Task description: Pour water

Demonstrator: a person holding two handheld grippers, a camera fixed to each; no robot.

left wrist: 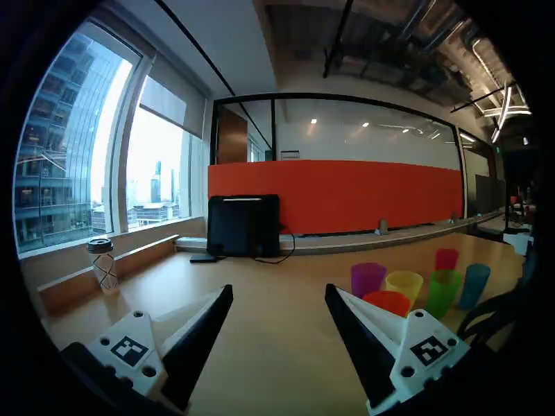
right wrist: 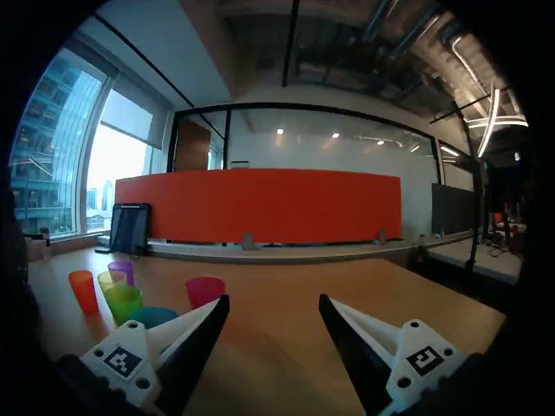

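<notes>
**Left gripper** (left wrist: 277,288): jaws apart, nothing between them. It hangs low over the bare wooden table (left wrist: 208,270) and touches no object.

**Right gripper** (right wrist: 272,298): jaws likewise apart and empty, over the same tabletop.

**Cups, six, translucent plastic, all upright, clustered on the table.**
- In the left gripper view they stand just beyond the right-hand finger.
- Orange cup (left wrist: 386,303): nearest of the group in that view.
- Purple cup (left wrist: 366,277) and yellow cup (left wrist: 404,284): close behind the orange one.
- Green cup (left wrist: 442,291) and teal cup (left wrist: 474,284): further along.
- Pink cup (left wrist: 446,258): at the back.
- In the right gripper view the same group sits off the left-hand finger, with the teal cup nearest it.
- Whether any cup holds water cannot be told.

**Surroundings.**
- Black device (left wrist: 243,225): upright, with a trailing cable, at the far edge of the table.
- Lidded bottle (left wrist: 103,263): on the window ledge, well apart from the cups.
- Orange partition (left wrist: 333,194): under glass panelling, behind the table.
- Tall windows (left wrist: 69,152): to one side.

**Task status.**
- Judged to be at the very start.
- No cup is grasped, lifted or tilted, and no pour is under way.
- Still to do: choose a source cup, close on it, carry it over a receiving cup, and tip it.
- The cups stand tightly together, so a neighbour could be knocked on approach.
</notes>
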